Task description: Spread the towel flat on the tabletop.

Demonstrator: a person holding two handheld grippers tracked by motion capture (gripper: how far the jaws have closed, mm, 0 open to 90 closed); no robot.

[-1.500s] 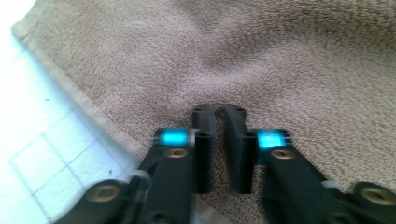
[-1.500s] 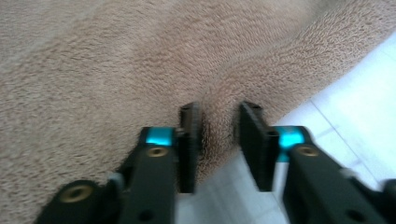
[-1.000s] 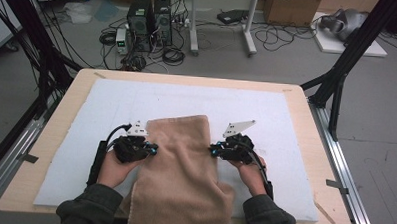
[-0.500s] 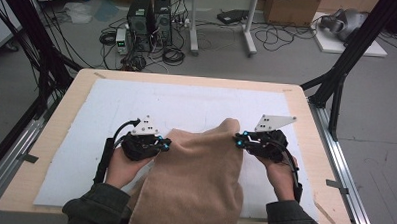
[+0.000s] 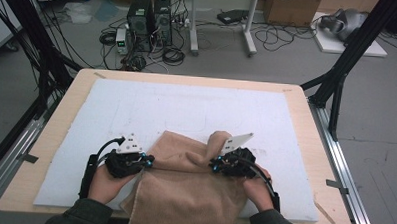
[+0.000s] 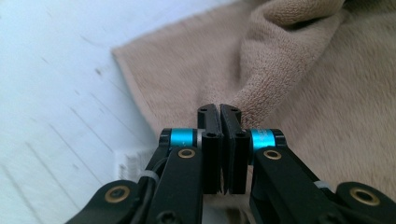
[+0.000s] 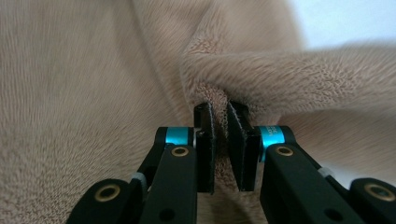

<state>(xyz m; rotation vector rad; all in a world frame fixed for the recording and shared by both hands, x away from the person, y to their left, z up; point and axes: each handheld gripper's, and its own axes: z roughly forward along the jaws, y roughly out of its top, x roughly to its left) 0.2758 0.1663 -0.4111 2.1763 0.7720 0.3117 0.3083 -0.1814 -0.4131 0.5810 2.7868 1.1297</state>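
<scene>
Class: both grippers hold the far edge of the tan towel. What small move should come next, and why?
Probably draw both grippers toward the near table edge. The left gripper and right gripper pinch the towel, whose far edge is bunched and raised, so the fold looks half done.

No readable text or labels

Both grippers: black bodies. Left gripper [image 5: 145,161] and right gripper [image 5: 213,166] each carry a grey three-cornered plate on top and a black cable looping back along the forearm. Jaws are flat black pads with cyan rings at the base and brass-coloured screws on the linkage arms. Person wears dark olive sleeves [image 5: 85,215].
</scene>
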